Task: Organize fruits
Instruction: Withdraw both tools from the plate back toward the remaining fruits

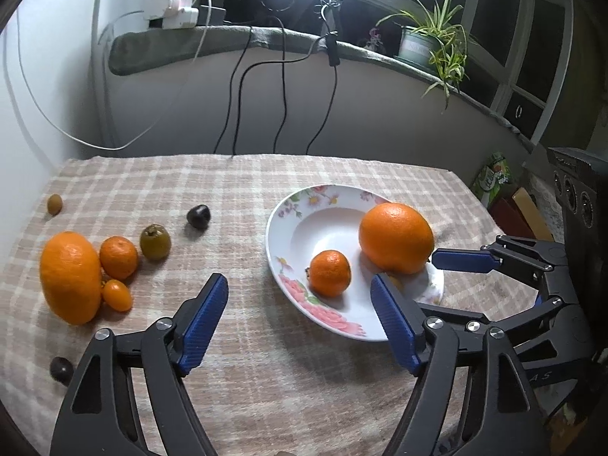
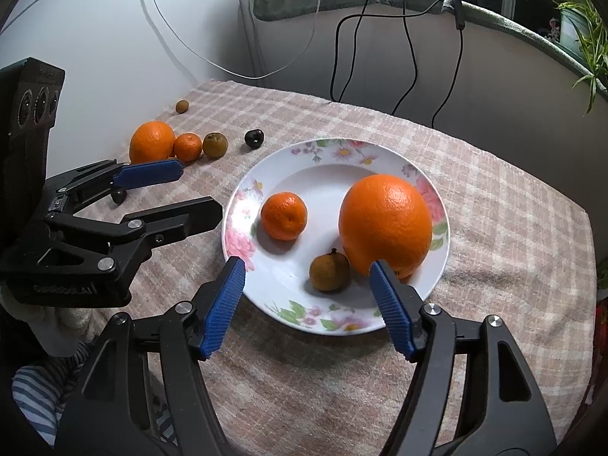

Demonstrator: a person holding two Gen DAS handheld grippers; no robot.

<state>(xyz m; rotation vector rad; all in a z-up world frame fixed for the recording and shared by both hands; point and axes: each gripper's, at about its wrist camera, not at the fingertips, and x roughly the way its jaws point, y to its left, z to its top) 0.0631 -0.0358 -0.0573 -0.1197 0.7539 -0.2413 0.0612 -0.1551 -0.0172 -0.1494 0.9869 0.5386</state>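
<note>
Three fruits lie in the white floral-rimmed china plate at the centre of the right wrist view: a large round orange on its right side, a small mandarin left of centre, and a small brownish-green round fruit near the lower rim, just beside the orange. The right gripper hangs over the plate's near edge with its blue ribbed pads spread apart; the brownish fruit sits between them, touched by neither (the right pad's tip overlaps the orange's lower edge in this view, contact not certain).

The left gripper is likewise spread wide and empty over the beige checked cloth, at lower centre of the left wrist view, its right pad over the plate's near rim.

At the left of that view the remaining fruits lie on the cloth: a second large orange, touching a second mandarin and a small oval kumquat. A second brownish-green fruit is just right of them, a dark plum-coloured fruit farther right, a tiny tan fruit apart at upper left, and another dark fruit at lower left.

A striped sleeve shows at the lower left of the right wrist view.
</note>
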